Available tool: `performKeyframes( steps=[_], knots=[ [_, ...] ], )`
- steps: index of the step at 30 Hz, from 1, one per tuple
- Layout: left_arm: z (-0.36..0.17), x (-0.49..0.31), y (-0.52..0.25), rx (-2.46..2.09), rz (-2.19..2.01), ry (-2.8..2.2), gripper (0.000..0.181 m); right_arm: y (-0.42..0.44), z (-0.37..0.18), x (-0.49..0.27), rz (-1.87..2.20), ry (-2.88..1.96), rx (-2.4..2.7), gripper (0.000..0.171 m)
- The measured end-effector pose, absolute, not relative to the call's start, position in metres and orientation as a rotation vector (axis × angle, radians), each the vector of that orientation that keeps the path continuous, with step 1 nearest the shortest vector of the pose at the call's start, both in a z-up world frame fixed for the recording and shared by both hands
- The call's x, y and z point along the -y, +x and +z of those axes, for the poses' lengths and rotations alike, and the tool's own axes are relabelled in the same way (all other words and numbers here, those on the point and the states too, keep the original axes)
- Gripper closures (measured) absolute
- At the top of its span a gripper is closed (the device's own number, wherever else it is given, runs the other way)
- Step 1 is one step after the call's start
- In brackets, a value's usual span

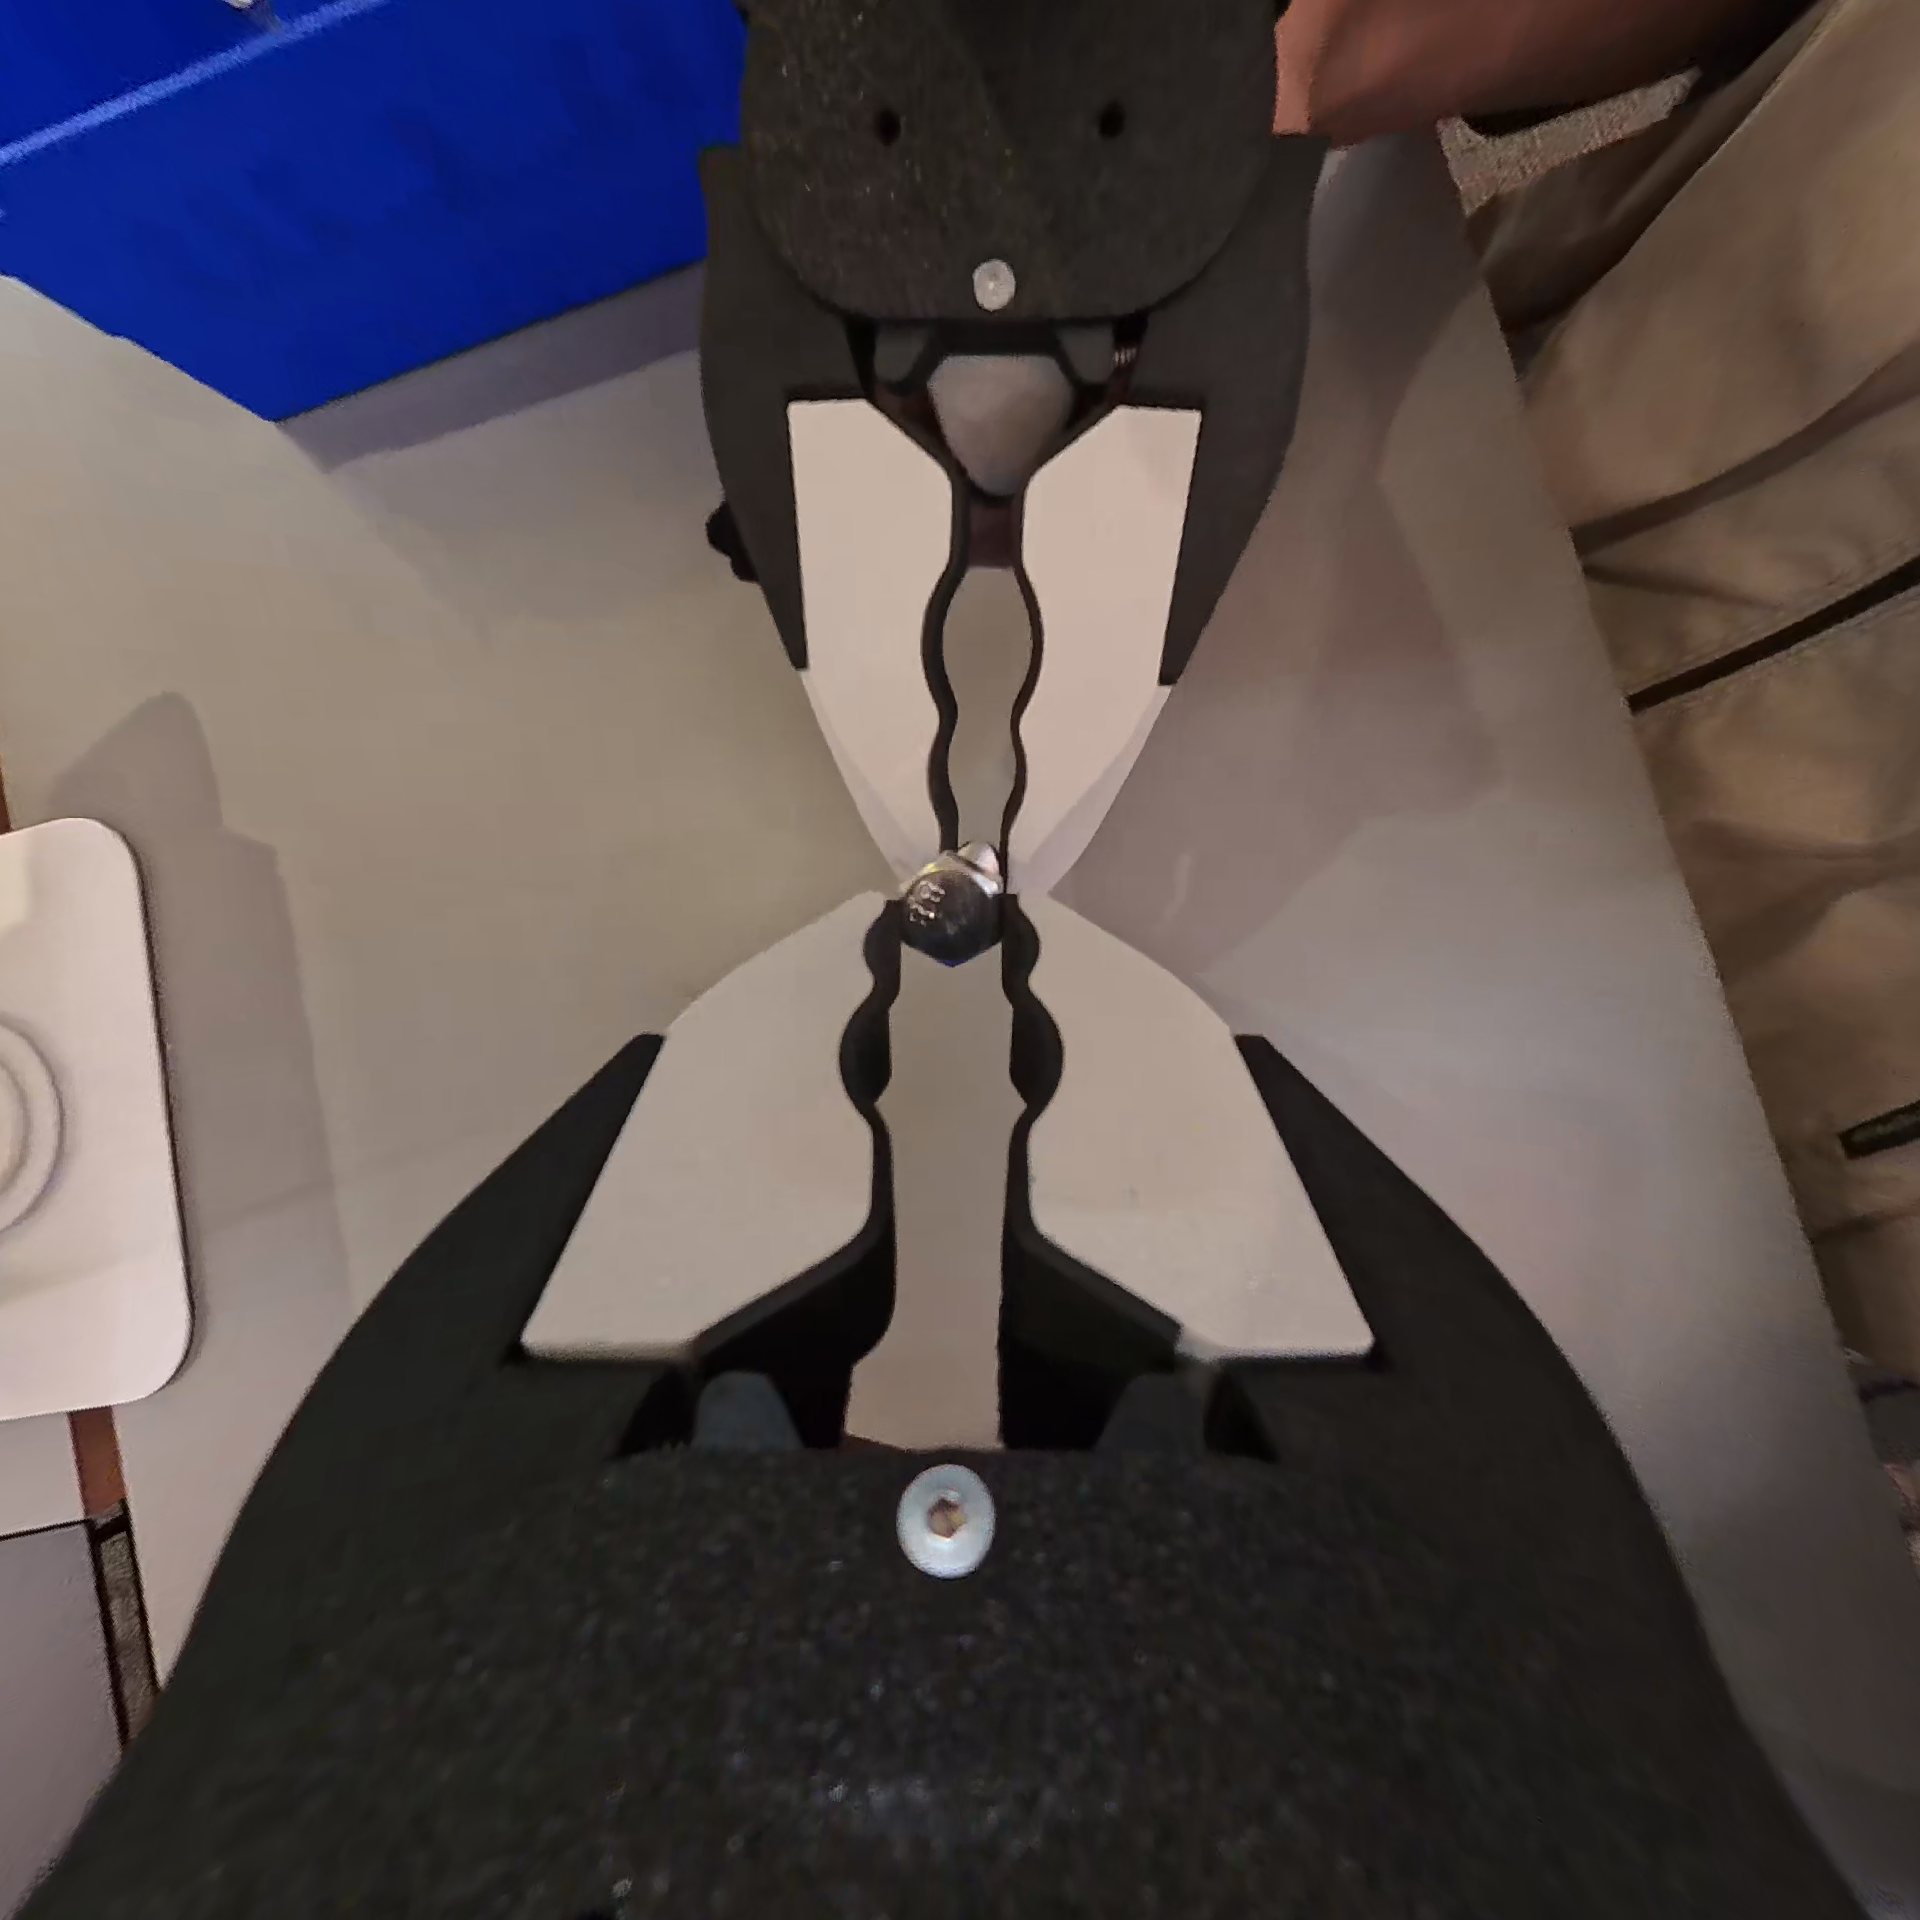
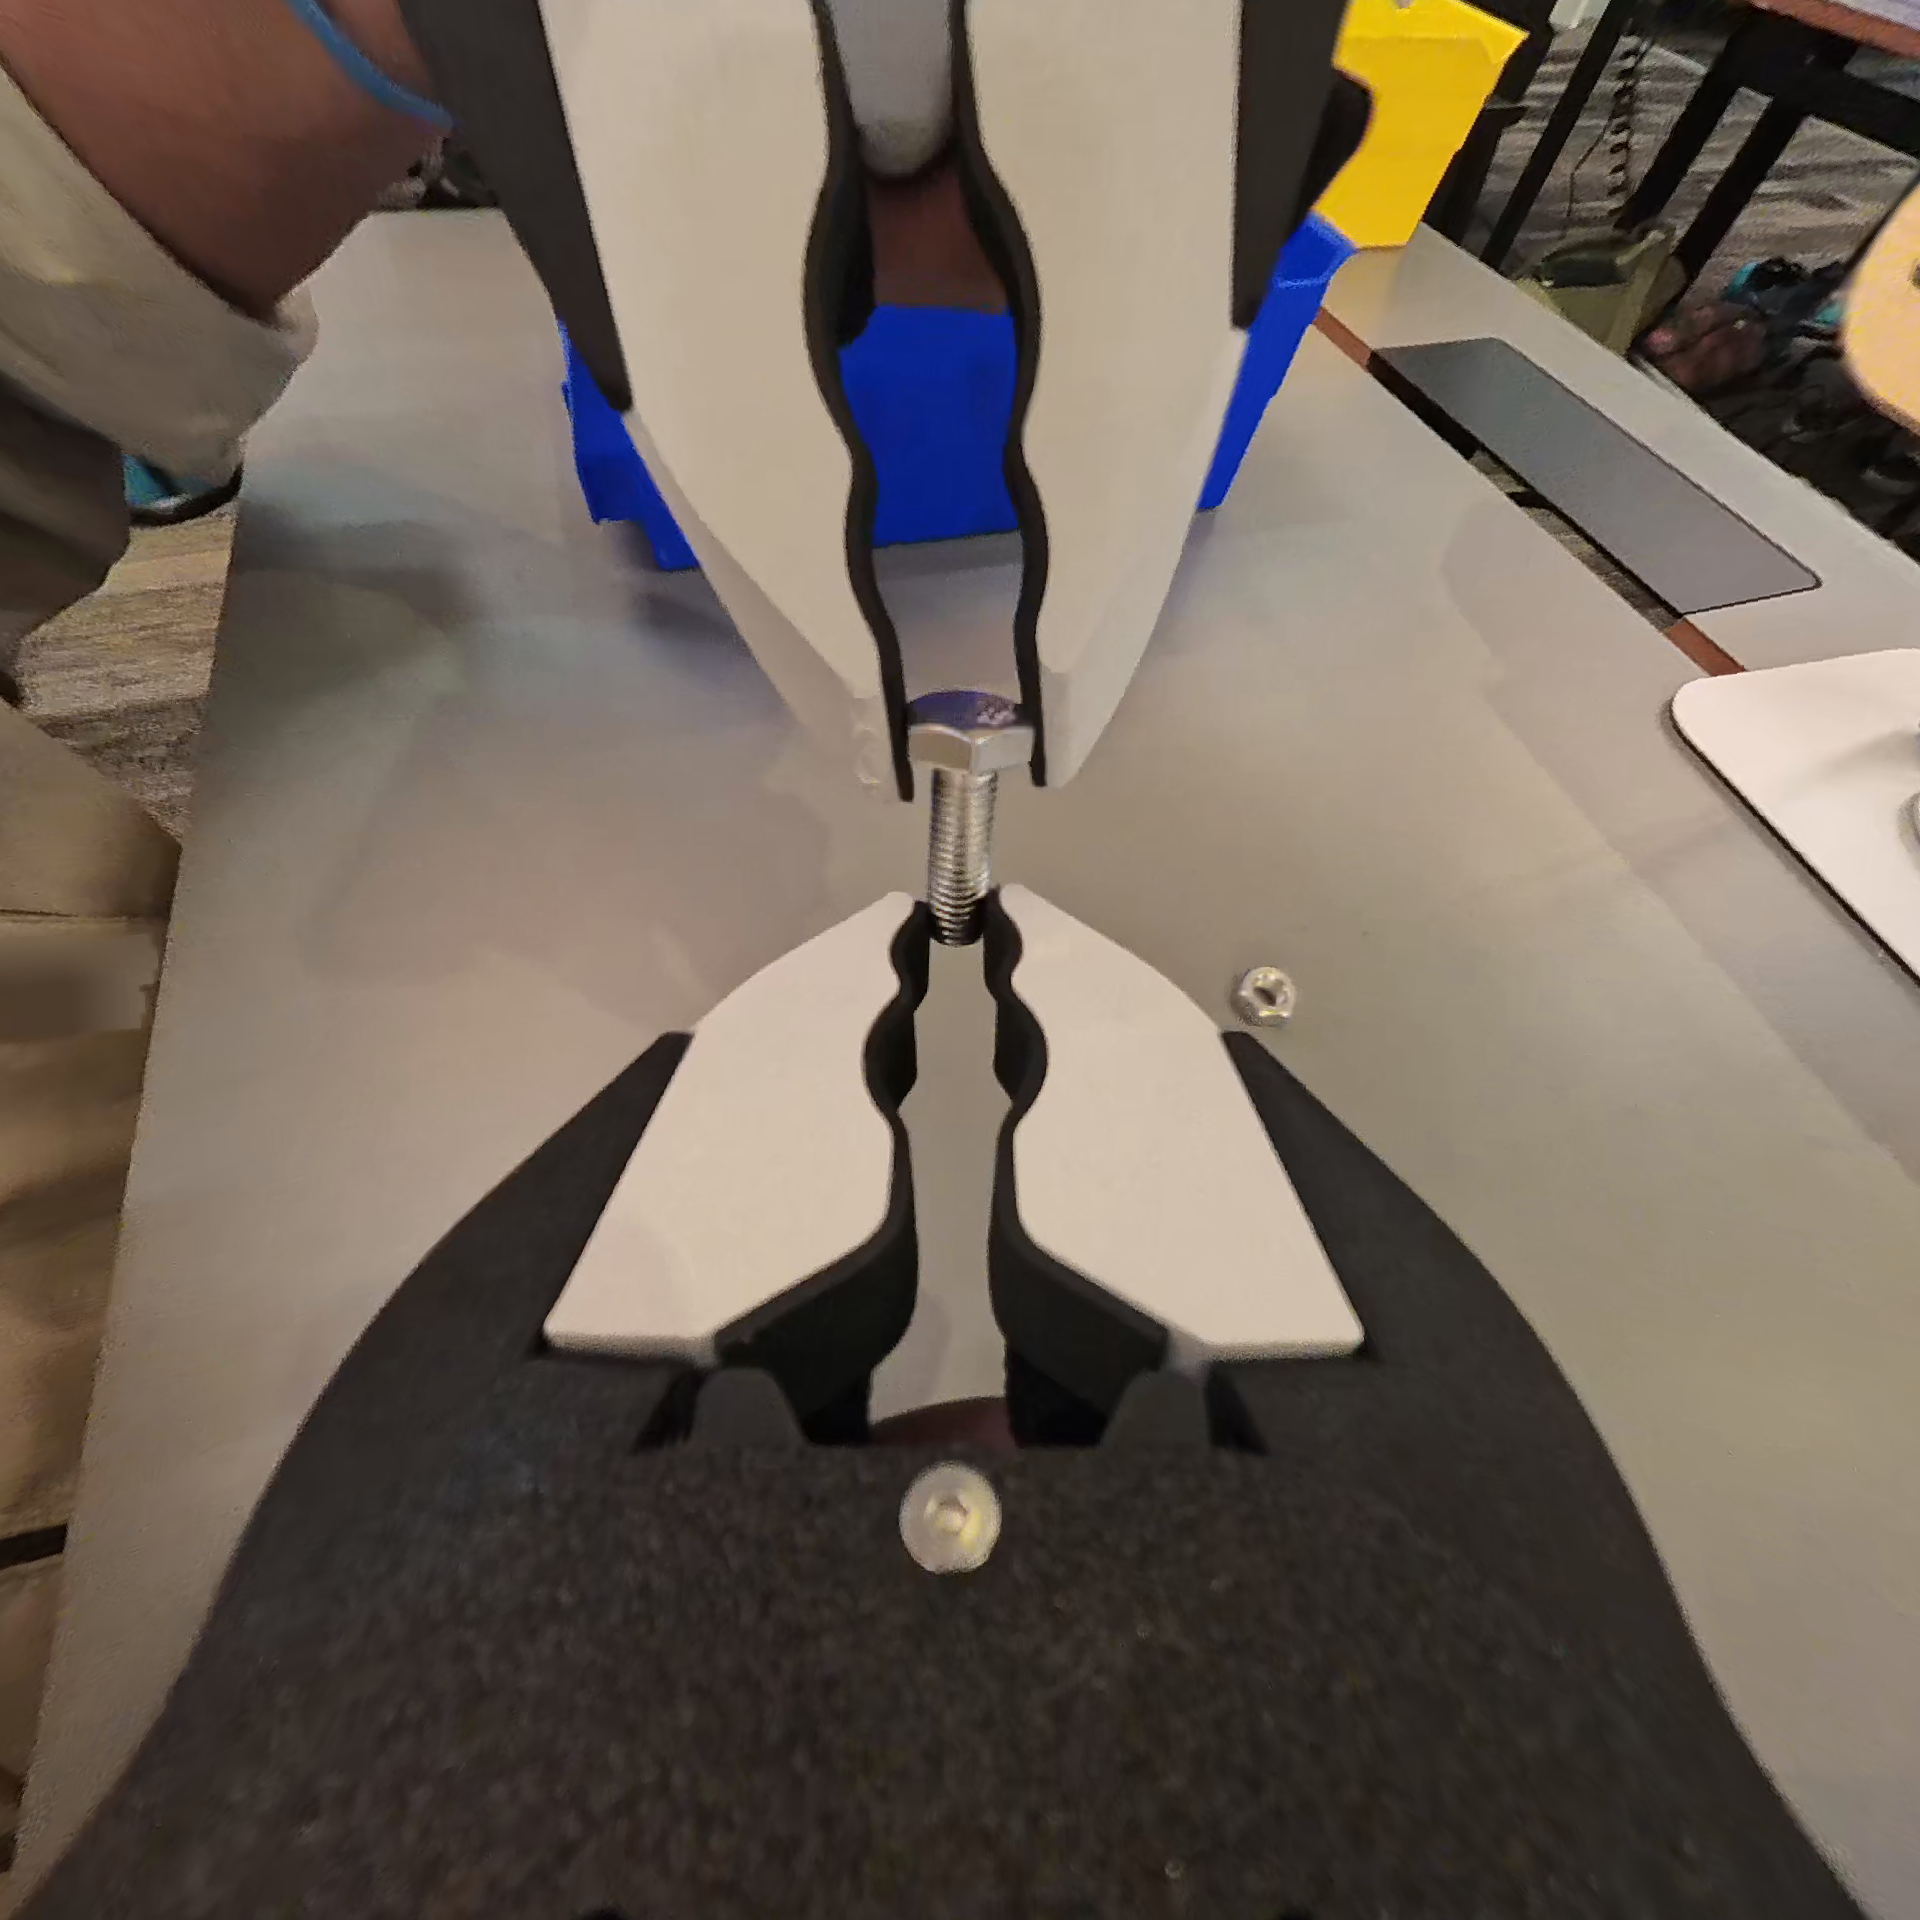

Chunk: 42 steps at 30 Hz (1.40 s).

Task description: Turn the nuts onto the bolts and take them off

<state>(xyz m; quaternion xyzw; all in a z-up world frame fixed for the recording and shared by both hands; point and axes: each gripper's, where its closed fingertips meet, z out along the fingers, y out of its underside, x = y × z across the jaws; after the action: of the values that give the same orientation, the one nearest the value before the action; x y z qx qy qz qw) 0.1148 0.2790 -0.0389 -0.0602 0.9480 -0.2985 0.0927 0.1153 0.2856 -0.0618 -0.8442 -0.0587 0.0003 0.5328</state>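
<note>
A silver hex bolt (image 2: 961,831) hangs in the air between my two grippers, above the grey table (image 2: 520,831). My left gripper (image 1: 943,930) is shut on the bolt's hex head (image 1: 940,914); in the right wrist view it comes in from the top (image 2: 968,769). My right gripper (image 2: 958,920) faces it and is shut around the threaded end. In the left wrist view a small silver hex piece, seemingly a nut (image 1: 979,858), sits between the right gripper's tips (image 1: 975,844). A loose nut (image 2: 1262,995) lies on the table just right of my right gripper.
A blue bin (image 2: 935,436) stands behind the left gripper, with a yellow bin (image 2: 1413,125) behind it. A white rounded tray (image 2: 1829,790) lies at the table's right edge; it also shows in the left wrist view (image 1: 73,1122). A person's sleeve and arm (image 2: 156,260) are at the left. The tips of both grippers are at nearly the same place.
</note>
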Motion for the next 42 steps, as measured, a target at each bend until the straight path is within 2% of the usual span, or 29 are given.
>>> performKeyframes(
  steps=[3,5,7,10,13,20,23,27,36,37,40,42],
  knots=[
    [-0.028,-0.278,0.121,-2.701,-1.002,-0.249,0.163,0.123,-0.047,-0.282,-0.016,-1.918,0.098,0.161],
    [-0.014,-0.278,0.126,-2.562,-1.128,-0.337,0.163,0.128,-0.037,-0.276,-0.028,-1.850,0.075,0.148],
    [0.003,-0.282,0.127,-2.388,-1.274,-0.431,0.163,0.130,-0.031,-0.269,-0.006,-1.795,0.048,0.145],
    [0.029,-0.285,0.121,-2.089,-1.580,-0.559,0.163,0.127,-0.020,-0.261,0.159,-1.663,-0.034,0.141],
    [0.033,-0.280,0.109,-1.915,-1.797,-0.563,0.164,0.115,-0.007,-0.259,0.447,-1.501,-0.129,0.137],
    [0.016,-0.271,0.110,-1.840,-1.771,-0.509,0.163,0.109,0.013,-0.260,0.785,-1.252,-0.278,0.141],
    [0.012,-0.264,0.109,-1.851,-1.809,-0.498,0.163,0.109,0.016,-0.262,0.797,-1.231,-0.279,0.145],
    [0.008,-0.259,0.110,-1.855,-1.852,-0.502,0.164,0.109,0.012,-0.263,0.756,-1.258,-0.259,0.160],
    [0.000,-0.261,0.109,-1.894,-1.860,-0.501,0.163,0.108,0.007,-0.265,0.663,-1.361,-0.176,0.162],
    [-0.003,-0.262,0.108,-1.926,-1.837,-0.497,0.162,0.108,0.005,-0.265,0.649,-1.386,-0.166,0.162],
    [-0.019,-0.263,0.106,-2.114,-1.718,-0.517,0.135,0.114,-0.003,-0.266,0.563,-1.480,-0.143,0.162],
    [-0.029,-0.267,0.107,-2.204,-1.598,-0.514,0.133,0.118,-0.009,-0.265,0.504,-1.558,-0.123,0.162]
  ],
)
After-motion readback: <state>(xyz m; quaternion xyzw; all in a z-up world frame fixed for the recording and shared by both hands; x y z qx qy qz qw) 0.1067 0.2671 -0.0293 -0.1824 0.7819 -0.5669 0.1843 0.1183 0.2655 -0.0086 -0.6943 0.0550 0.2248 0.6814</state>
